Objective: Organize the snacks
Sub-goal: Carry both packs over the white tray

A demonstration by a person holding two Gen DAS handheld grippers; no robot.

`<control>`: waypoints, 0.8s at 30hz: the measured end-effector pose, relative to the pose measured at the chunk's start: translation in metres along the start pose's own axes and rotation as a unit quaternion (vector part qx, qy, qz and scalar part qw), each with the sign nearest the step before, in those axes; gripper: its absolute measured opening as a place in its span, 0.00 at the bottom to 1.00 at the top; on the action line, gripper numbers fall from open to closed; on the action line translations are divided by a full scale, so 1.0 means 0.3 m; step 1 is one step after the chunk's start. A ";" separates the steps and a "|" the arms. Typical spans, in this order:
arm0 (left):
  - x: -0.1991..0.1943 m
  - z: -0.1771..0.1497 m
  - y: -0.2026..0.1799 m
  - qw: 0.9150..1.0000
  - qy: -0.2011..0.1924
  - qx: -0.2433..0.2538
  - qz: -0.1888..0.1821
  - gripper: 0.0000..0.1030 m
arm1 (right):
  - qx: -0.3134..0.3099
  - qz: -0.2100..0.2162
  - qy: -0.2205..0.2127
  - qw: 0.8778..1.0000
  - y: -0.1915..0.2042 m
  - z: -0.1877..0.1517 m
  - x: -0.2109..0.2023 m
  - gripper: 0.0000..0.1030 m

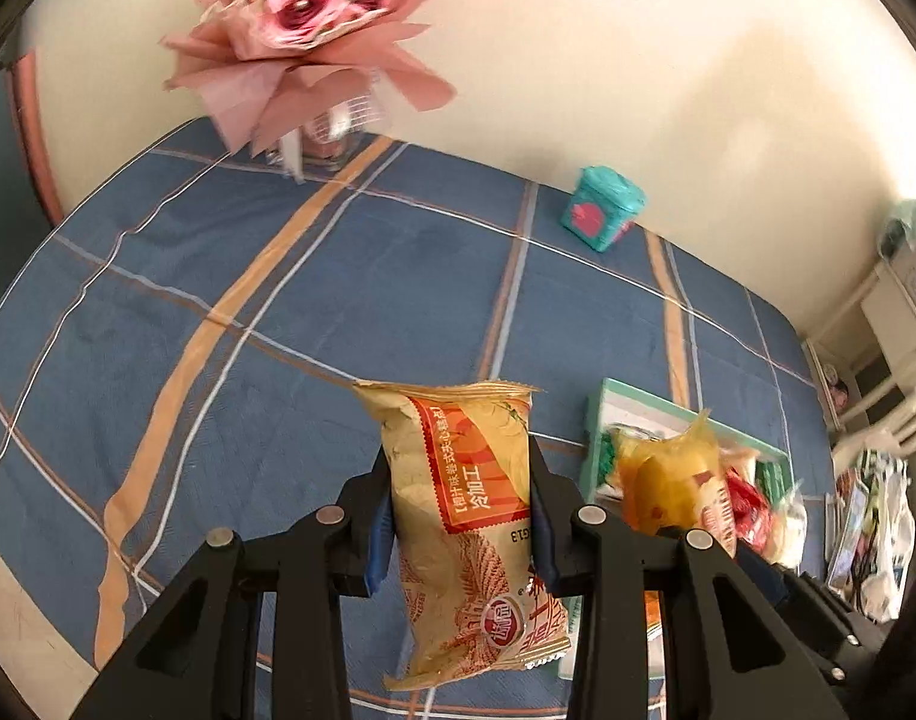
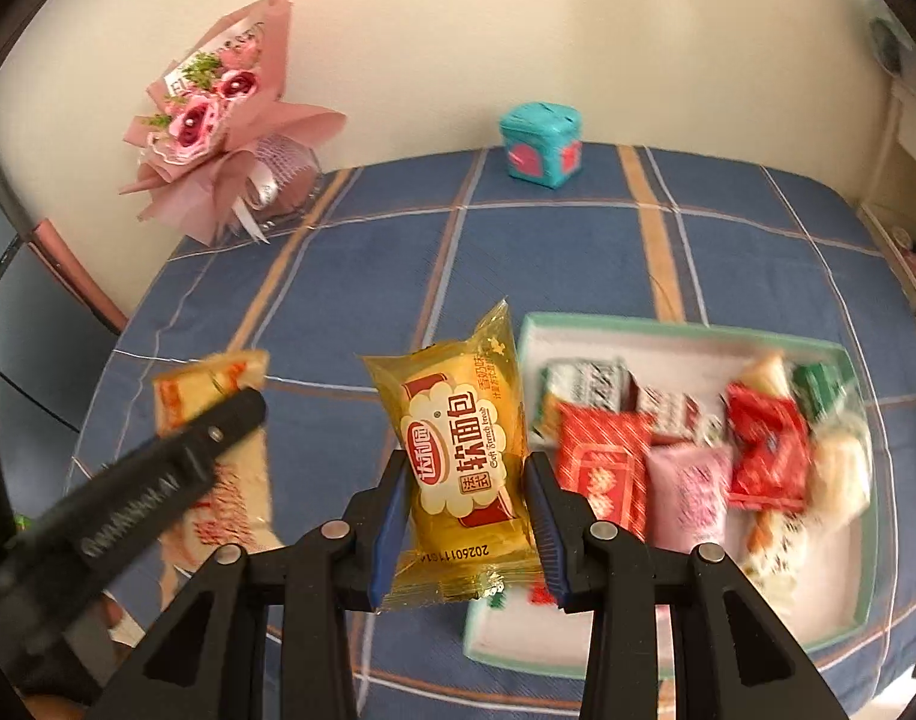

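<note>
My left gripper [image 1: 460, 516] pinches a tan snack packet [image 1: 466, 534] upright between its 2 fingers, above the blue plaid tablecloth [image 1: 278, 324]. My right gripper [image 2: 465, 516] clamps a yellow soft-bread packet [image 2: 460, 462], just left of the white tray [image 2: 847, 618] holding red, pink and green snacks. A pink bouquet [image 2: 218, 120] and teal box [image 2: 538, 144] stand near the wall.

Two grippers, each clamping one snack: the left gripper [image 1: 462, 498] grips one tan cake packet [image 1: 469, 534], the right gripper [image 2: 466, 501] one yellow soft-bread packet [image 2: 458, 462]. One white box [image 2: 685, 333] with a green rim holds roughly ten small wrapped snacks (blur makes an exact tally impossible), two of them red. One teal gift box [image 2: 538, 144] and one pink bouquet [image 2: 218, 120] stand on the bench [image 2: 547, 252].
</note>
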State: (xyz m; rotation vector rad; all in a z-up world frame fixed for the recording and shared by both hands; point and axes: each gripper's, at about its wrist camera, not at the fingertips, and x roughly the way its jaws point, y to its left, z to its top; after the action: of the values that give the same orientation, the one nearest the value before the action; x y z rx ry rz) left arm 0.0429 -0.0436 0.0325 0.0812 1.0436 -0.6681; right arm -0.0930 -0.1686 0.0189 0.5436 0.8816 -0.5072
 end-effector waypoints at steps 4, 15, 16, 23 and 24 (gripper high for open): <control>0.016 -0.023 -0.056 1.000 0.010 0.021 -0.004 0.37 | 0.027 -0.003 0.006 1.000 -0.082 -0.034 -0.006 0.39; 0.102 -0.141 -0.303 0.990 0.064 0.120 -0.025 0.37 | 0.096 -0.032 0.009 0.995 -0.318 -0.052 -0.050 0.40; 0.107 -0.153 -0.324 0.989 0.069 0.128 -0.030 0.37 | 0.104 -0.035 0.010 0.994 -0.343 -0.055 -0.052 0.40; 0.114 -0.220 -0.446 0.978 0.077 0.186 -0.049 0.38 | 0.149 -0.056 0.016 0.987 -0.480 -0.072 -0.061 0.40; 0.116 -0.227 -0.458 0.977 0.078 0.192 -0.053 0.38 | 0.153 -0.056 0.016 0.987 -0.492 -0.074 -0.063 0.40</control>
State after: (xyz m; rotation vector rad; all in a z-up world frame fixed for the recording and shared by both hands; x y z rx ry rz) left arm -0.0734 -0.1451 0.0021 0.4226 1.0618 -0.9669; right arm -0.2069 -0.2620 -0.0112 0.7863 0.8725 -0.7448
